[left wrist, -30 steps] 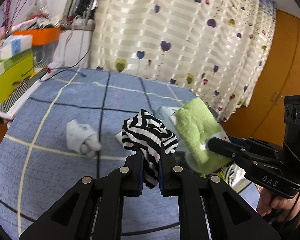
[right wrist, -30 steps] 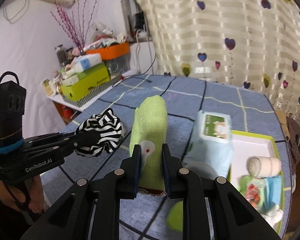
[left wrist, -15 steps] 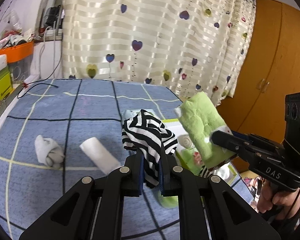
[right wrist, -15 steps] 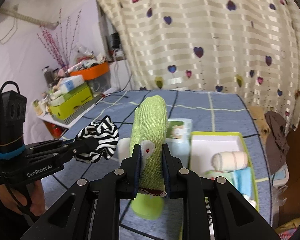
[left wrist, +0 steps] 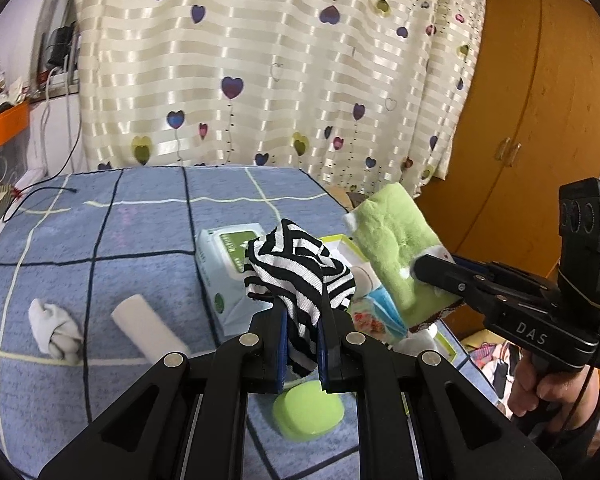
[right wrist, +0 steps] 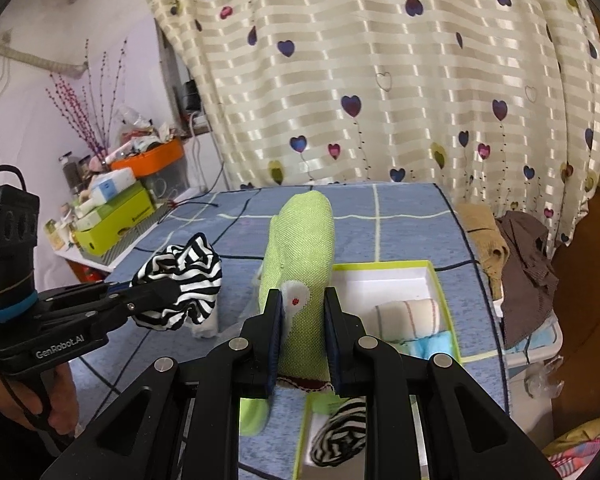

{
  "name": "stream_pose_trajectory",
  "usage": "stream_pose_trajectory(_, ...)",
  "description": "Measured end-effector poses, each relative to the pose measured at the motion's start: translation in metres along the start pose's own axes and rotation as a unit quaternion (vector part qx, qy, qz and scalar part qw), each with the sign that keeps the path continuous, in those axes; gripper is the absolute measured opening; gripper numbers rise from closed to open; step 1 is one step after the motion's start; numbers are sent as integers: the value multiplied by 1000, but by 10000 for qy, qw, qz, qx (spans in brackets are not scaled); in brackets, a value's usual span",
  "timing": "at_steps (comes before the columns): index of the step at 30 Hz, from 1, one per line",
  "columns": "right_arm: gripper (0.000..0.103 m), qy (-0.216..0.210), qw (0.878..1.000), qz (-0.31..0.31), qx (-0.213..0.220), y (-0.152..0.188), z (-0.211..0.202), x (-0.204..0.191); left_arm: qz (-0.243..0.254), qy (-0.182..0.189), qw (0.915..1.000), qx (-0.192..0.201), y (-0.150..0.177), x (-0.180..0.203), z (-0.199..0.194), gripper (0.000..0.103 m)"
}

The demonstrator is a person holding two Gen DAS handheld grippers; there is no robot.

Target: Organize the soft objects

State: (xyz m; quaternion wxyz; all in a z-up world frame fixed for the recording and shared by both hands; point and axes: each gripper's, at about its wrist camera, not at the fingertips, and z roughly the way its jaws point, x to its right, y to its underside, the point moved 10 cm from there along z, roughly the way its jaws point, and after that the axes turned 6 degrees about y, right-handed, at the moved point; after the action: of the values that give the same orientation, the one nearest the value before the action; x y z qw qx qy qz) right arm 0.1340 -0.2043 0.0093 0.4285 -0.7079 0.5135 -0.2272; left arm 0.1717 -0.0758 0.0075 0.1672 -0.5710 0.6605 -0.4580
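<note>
Pinching striped cloth point(left wrist: 300, 276), left gripper point(left wrist: 303, 354) fingers pressed on its hanging tail, bunch above tips. Right gripper point(right wrist: 300, 344) fingers clamp green sock point(right wrist: 302, 264) upright, above tray point(right wrist: 444, 280).

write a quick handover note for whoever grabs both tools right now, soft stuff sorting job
Left tool: shut on the striped sock, held up above the blanket.
Right tool: shut on the green sock, held up over the near end of the tray.
Done: a rolled towel and another striped sock lie in the tray.
Left: set down both held socks; the white roll and grey sock lie on the blanket, outside the tray.
</note>
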Motion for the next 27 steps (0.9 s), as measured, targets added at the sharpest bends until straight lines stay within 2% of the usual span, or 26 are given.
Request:
stream_pose_trajectory(15, 18, 222, 9993, 229, -193, -10, 36, 53, 123, 133, 9995, -253, -15, 14, 42, 12)
stream_pose_trajectory(27, 18, 68, 9948, 396, -938, 20, 114, 54, 37, 4, 9995, -308, -22, -1, 62, 12)
